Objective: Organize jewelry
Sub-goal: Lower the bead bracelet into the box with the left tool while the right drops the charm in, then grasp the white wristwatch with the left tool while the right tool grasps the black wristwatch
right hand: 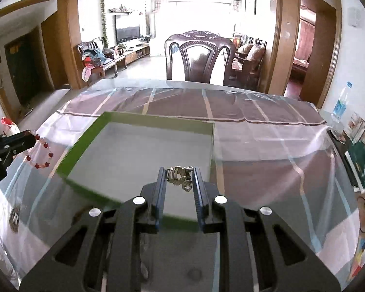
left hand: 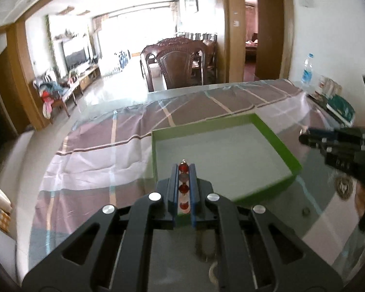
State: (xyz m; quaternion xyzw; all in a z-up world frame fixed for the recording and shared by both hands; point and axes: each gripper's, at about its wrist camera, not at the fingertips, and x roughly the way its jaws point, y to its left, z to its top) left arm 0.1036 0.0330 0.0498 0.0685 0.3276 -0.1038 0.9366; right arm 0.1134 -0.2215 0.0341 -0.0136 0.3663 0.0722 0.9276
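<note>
Unreadable label on water bottle [right hand: 341, 105]

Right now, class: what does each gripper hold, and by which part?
Left gripper: red bead bracelet, fingers pinching one stretch of beads. Right gripper: silvery metal jewelry piece, clamped at fingertips.

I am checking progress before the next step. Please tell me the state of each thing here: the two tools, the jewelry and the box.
Left tool: shut on the red bead bracelet.
Red bead bracelet: held, hanging in a loop outside the box.
Right tool: shut on the metal jewelry piece.
Metal jewelry piece: held above the box.
Green box: open, nothing inside.
Water bottle: upright, capped.
</note>
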